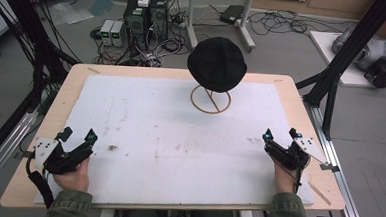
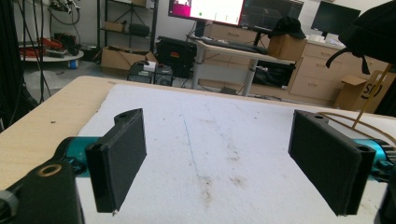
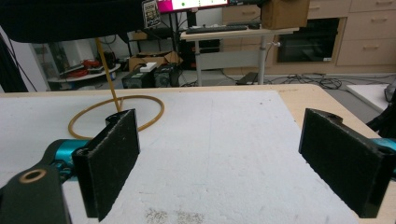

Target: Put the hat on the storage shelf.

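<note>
A wooden table (image 1: 40,125) stands in a lab cluttered with cables, computer towers and desks, and most of its top is covered by a white foam sheet (image 1: 179,143) marked with faint brown smudges. At the far middle of that sheet sits a black cap (image 1: 217,63), soft and rounded, its dark fabric showing little detail; it is perched on a thin wooden stand (image 1: 210,100) whose ring-shaped base lies flat on the foam and whose slim stem rises at a tilt into the cap. In the right gripper view the ring (image 3: 116,114) and stem appear ahead and to the left, with the cap's dark underside along the top edge. The left gripper (image 1: 77,136) rests near the front left corner of the sheet, held in a hand (image 1: 72,175), its jaws spread wide apart with nothing between them. The right gripper (image 1: 281,135) rests near the front right edge, held in the other hand (image 1: 283,177), its jaws likewise spread wide and empty. Both grippers are well apart from the cap and stand.
</note>
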Demonstrator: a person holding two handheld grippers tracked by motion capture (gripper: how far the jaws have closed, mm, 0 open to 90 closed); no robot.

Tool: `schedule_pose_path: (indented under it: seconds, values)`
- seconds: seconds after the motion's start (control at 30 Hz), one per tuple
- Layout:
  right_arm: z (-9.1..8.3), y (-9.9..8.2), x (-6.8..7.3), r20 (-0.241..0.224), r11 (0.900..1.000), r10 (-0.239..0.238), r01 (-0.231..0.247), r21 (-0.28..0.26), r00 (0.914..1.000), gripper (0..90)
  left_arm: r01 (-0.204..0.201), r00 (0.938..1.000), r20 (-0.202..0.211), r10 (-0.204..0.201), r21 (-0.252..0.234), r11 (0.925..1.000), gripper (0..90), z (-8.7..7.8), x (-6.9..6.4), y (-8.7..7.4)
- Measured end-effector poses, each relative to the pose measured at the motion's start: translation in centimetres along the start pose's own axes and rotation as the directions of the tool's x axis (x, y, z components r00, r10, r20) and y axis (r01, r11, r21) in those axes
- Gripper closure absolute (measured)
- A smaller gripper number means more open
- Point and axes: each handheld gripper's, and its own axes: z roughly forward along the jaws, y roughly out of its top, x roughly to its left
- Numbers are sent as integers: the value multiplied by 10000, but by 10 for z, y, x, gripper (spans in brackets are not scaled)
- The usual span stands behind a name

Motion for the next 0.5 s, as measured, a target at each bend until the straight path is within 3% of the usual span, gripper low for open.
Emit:
schedule_pose_path:
  seconds: [0.5]
  values:
    - [-1,-2,0,-142,10000,-19,20,63,9999,116,12,10000,49,-13,37,10000,193,1,-1,0]
